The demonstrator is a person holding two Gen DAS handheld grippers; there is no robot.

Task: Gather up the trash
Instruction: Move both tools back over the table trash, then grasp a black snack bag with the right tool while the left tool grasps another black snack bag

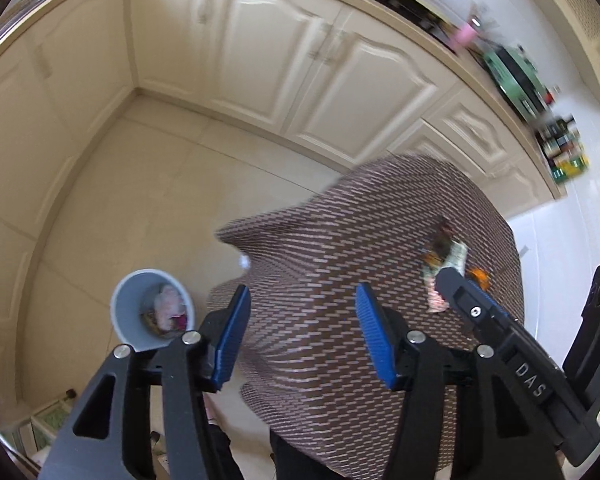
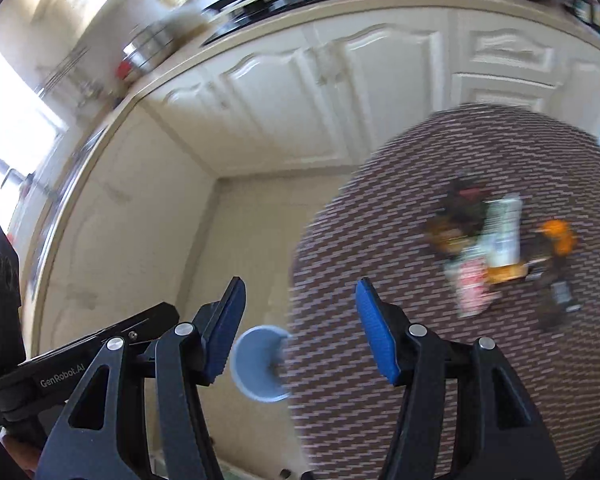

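Both grippers, left gripper and right gripper, hang open and empty between bin and table, so next, I judge, comes reaching the trash pile.

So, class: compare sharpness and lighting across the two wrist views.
Left wrist view: gripper fingers sharp, bin fairly clear, counter items smeared. Right wrist view: heavier motion blur, the trash pile on the woven table smeared, window glare blown out.

Left tongs and right tongs: black angular arms, silver pivot screws, ribbed blue pads; white "GenRobot.AI" lettering.
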